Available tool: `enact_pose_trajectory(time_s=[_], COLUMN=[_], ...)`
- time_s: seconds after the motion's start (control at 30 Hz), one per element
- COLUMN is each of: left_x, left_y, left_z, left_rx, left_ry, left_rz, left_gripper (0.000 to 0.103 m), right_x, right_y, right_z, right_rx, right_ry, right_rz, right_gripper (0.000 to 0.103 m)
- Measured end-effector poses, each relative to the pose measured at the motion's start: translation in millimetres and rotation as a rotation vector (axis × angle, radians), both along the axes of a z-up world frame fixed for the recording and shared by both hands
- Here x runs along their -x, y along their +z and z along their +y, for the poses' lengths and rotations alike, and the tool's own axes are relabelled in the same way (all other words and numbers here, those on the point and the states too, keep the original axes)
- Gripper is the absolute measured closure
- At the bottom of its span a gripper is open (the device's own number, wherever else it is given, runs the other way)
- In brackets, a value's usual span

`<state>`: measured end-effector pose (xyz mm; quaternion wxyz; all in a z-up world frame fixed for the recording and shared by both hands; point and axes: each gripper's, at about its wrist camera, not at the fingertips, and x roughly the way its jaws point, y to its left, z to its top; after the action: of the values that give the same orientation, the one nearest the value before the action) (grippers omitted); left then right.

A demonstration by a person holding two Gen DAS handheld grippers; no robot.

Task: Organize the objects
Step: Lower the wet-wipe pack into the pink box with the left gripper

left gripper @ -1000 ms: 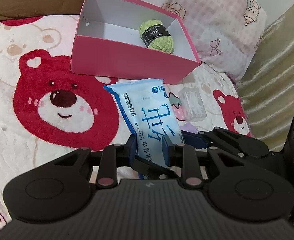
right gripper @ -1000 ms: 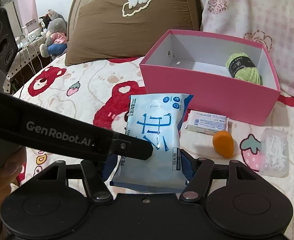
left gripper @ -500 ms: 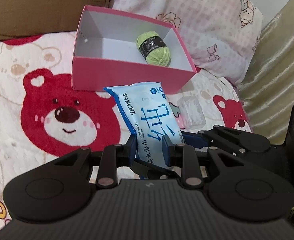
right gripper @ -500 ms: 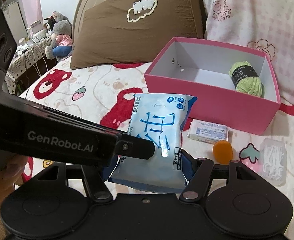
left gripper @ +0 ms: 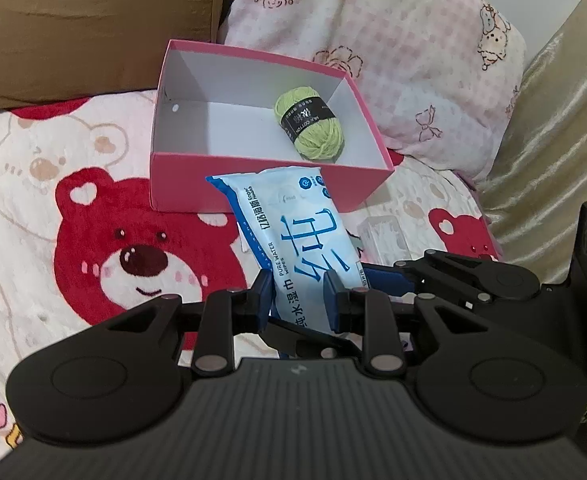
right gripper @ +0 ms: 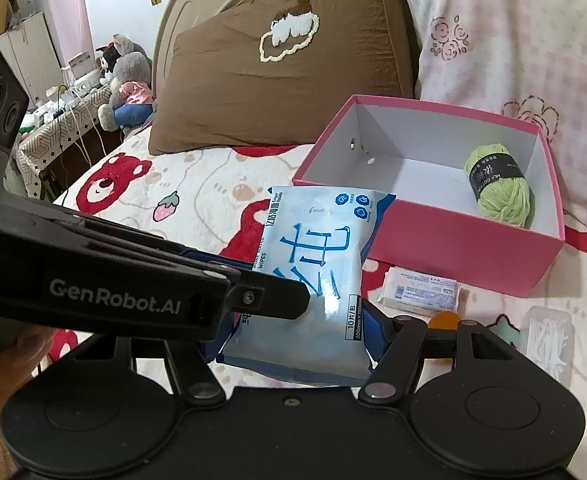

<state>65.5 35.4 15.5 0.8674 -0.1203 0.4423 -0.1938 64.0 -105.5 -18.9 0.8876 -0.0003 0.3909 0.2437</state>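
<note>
Far left, 10 o'clock in the left wrist view: brown pillow [left gripper: 73, 32], propped behind the bear blanket [left gripper: 93, 240]. No part in the coming move.

Left gripper [left gripper: 297, 294]: clenched narrow on the near end of the wipes pack [left gripper: 293, 232], pads on either face of a pinched fold.

Wipes pack: held by both grippers, apparently clear of the blanket. Long axis from the jaws toward 12 o'clock, leaning slightly to 11 in the left wrist view. Far end overlapping the front wall of the pink box [left gripper: 253, 184] in the picture; contact not determinable.

Pink box: open-topped, at 12 o'clock from the left gripper and at 1 o'clock from the right, long side across the line of travel. Green yarn ball [left gripper: 309, 128] in the right half; left half bare, judged roomy enough for the pack laid flat.

Right gripper [right gripper: 299, 340]: grasping the same pack across its width, jaws set wide; right pad against the pack's right edge, left pad hidden behind the left gripper's body. Neither gripper clearly nearer the box.

Likely next move: raise the far end over the front wall, then lower into the left half, away from the yarn.

Right of the pack, on the blanket at 2 to 3 o'clock: white packet [right gripper: 419, 290], orange object [right gripper: 443, 320], clear case [right gripper: 549, 332]. All below the travel line.
</note>
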Motion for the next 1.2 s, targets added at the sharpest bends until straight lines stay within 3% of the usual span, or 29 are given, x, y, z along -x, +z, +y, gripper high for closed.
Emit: enact_pose_trajectory(time_s=[0.67,1.07,1.2], left_x=[-70,-129,-153], left_y=[45,25,16], left_z=[-4,-7,-6], left_rx=[-0.023,-0.017,-0.002], left_ry=[0.024,0.099,0.126], left_rz=[-0.021,0.025,0.046], left_gripper=[0.078,0.078,0.078], right_x=[-61,-123,-147], right_y=[40,22,18], right_z=[-9,-22,-21], right_rx=[-0.083,-0.156,-0.137], right_ry=[-0.018,-0.064,-0.058], right_rz=[0.0,0.075,0.076], right_gripper=[0.032,0.037,0.038])
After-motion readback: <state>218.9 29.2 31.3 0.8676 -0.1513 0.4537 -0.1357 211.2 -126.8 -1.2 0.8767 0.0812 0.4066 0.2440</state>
